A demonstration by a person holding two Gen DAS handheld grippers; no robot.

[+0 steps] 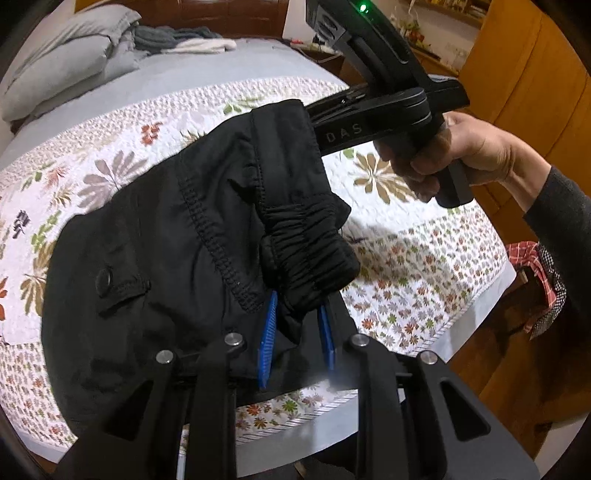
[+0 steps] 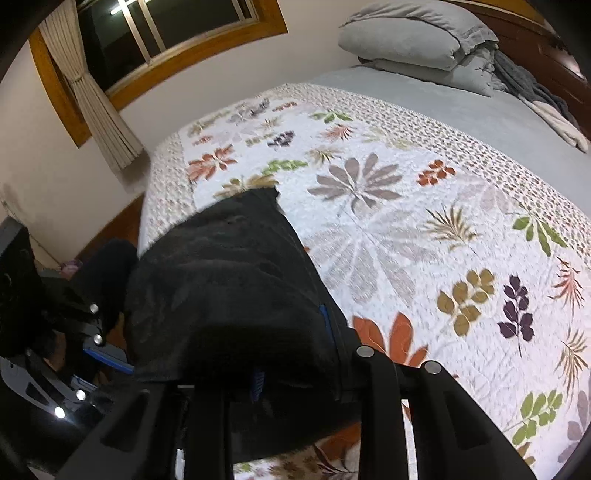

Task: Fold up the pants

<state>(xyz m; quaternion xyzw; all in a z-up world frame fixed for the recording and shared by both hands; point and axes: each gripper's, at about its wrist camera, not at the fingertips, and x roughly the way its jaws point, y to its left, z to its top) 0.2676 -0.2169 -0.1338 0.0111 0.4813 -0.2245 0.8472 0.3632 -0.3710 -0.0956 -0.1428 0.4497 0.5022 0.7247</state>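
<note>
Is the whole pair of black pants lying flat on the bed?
No, the black pants are lifted at the waistband, pinched by both tools above the flowered quilt.

A home bedroom — bed (image 2: 424, 110) with floral quilt (image 2: 406, 229), grey pillows (image 2: 406, 40), curtained window (image 2: 166, 26).

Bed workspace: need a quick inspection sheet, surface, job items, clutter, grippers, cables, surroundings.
Surface: bed with floral quilt over a grey sheet.
Job's things: black pants, part lifted off the quilt, elastic hem hanging; a button shows.
Clutter: grey pillows and bunched clothes at the headboard.
Grippers: left gripper shut on pants; right gripper shut on pants, held by a hand.
Cables: nothing seen.
Surroundings: window with curtain, wooden door, checked cloth.
</note>
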